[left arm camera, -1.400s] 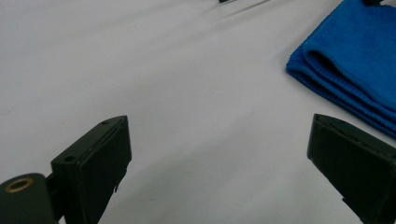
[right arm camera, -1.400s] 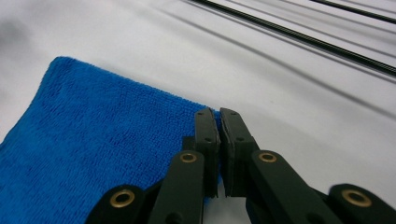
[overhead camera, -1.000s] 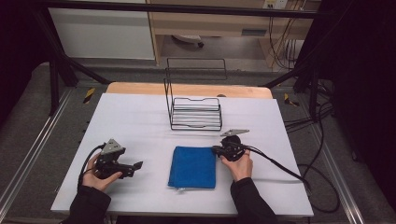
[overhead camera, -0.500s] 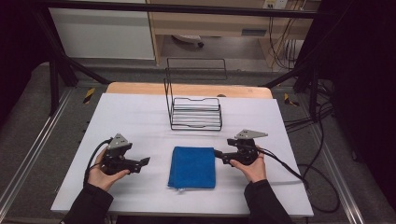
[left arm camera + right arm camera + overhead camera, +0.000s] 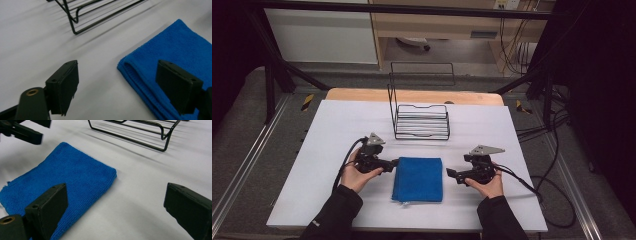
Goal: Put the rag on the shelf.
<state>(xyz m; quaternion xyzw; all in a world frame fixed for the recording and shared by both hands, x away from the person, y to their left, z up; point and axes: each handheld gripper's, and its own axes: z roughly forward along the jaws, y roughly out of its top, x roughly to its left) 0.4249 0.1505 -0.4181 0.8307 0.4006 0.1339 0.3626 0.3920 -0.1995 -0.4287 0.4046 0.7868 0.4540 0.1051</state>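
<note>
The folded blue towel point(image 5: 418, 178) lies flat on the bench point(image 5: 332, 130), just in front of the wire rack point(image 5: 421, 120). Left tool point(image 5: 393, 163) at the towel's left edge, jaws just narrowing, and right tool point(image 5: 452, 174) beside its right edge, jaws just widening, both gape, gripping nothing. Lifting remains undone.

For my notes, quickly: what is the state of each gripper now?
Left gripper: open, holds nothing, closing slightly at the blue cloth edge.
Right gripper: open, empty, just opened.

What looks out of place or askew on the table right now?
Nothing stands out. The folded blue cloth lies flat and fairly square on the white table, the wire rack stands upright behind it, and the left gripper and right gripper sit open at either side of the cloth.
</note>
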